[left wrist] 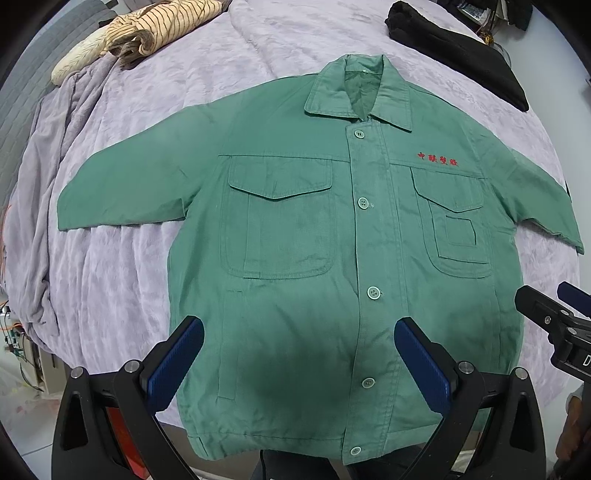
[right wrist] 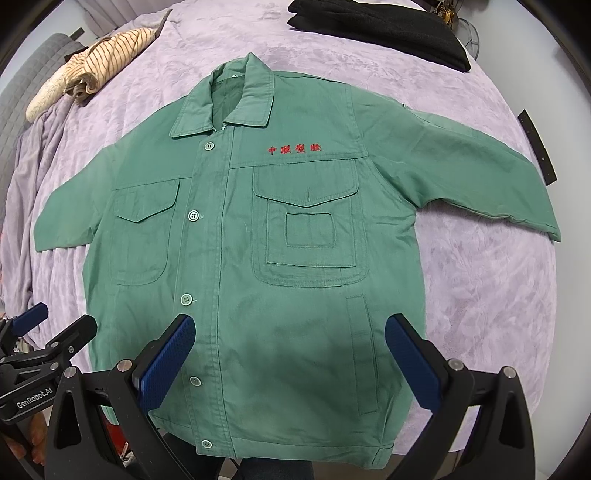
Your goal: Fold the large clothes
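Observation:
A green button-up work jacket [left wrist: 295, 240] [right wrist: 258, 240] lies flat and face up on the bed, buttoned, collar at the far end, both sleeves spread out sideways. Red embroidered characters sit above one chest pocket. My left gripper [left wrist: 299, 343] hovers open above the jacket's lower hem, left of the button line, with nothing between its blue pads. My right gripper [right wrist: 290, 339] hovers open above the hem on the other side of the placket, also holding nothing. Each gripper shows at the edge of the other's view.
A lilac blanket [left wrist: 129, 258] [right wrist: 480, 295] covers the bed. A striped cream garment [left wrist: 147, 33] [right wrist: 96, 55] is bunched at the far left. A folded black garment [left wrist: 461, 51] [right wrist: 388, 29] lies at the far right. A person's hand [right wrist: 22, 439] holds the left gripper.

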`<state>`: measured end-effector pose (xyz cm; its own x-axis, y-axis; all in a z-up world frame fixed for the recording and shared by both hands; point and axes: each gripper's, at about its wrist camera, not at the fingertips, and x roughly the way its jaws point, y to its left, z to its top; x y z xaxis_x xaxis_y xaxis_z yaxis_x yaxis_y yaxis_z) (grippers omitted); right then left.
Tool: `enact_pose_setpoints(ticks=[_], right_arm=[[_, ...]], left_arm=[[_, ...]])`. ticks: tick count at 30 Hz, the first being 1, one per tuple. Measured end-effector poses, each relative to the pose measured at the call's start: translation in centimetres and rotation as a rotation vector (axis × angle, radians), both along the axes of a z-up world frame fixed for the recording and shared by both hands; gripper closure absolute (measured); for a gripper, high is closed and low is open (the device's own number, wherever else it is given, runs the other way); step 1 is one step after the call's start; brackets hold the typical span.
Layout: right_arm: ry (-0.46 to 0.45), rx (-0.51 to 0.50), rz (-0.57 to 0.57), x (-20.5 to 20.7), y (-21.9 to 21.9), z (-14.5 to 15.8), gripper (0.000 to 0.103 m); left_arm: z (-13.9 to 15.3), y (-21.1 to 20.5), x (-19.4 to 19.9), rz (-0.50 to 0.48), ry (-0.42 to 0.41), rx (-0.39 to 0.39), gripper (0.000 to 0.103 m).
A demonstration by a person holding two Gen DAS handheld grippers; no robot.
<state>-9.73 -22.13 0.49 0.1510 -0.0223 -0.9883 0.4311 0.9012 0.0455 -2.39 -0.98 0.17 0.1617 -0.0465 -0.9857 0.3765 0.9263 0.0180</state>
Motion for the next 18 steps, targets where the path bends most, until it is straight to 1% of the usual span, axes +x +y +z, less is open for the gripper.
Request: enact_pose_setpoints(ticks=[18], right_arm=[[0.000, 0.003, -0.002, -0.26, -0.32, 0.09, 0.001]], left_arm=[[-0.08, -0.34, -0.22, 0.004, 0.001, 0.009, 0.000]])
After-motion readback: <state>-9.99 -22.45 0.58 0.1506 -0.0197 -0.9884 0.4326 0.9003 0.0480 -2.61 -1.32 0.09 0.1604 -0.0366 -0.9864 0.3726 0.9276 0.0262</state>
